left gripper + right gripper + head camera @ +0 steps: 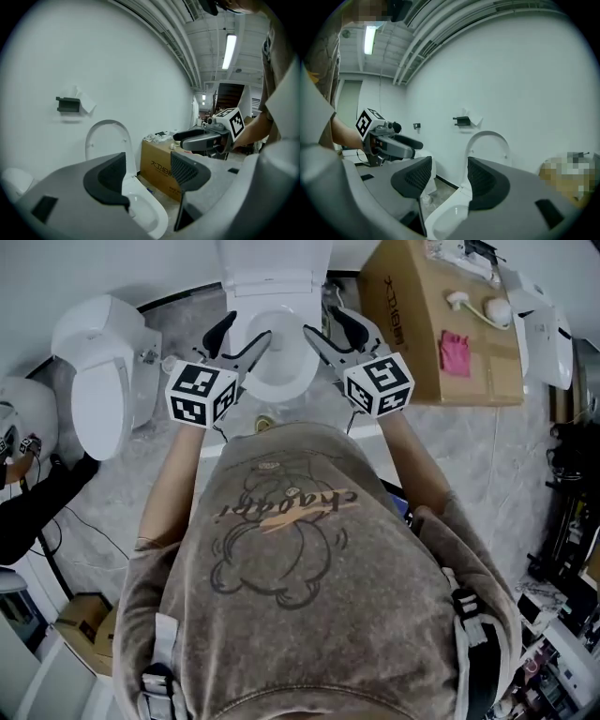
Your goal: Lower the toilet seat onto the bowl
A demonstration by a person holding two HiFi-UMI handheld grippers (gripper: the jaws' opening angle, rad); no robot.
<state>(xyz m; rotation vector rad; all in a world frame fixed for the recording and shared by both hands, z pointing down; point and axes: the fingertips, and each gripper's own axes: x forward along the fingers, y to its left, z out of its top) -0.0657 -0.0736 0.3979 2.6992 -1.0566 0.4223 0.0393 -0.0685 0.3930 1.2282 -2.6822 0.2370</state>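
Observation:
A white toilet stands against the wall, its bowl [277,357] uncovered and its seat [277,263] raised against the wall. The seat [107,140] is upright in the left gripper view, and the seat [488,143] also shows upright in the right gripper view. My left gripper [241,336] hovers open over the bowl's left rim, holding nothing. On the other side, my right gripper [323,322] is open above the right rim, also holding nothing. Neither touches the seat. The bowl [146,213] lies below the left gripper's jaws.
A cardboard box [441,324] with small items on top stands right of the toilet. Another white toilet [98,376] sits to the left. A person's dark sleeve [37,507] reaches in at far left. A black paper holder [461,121] is on the wall.

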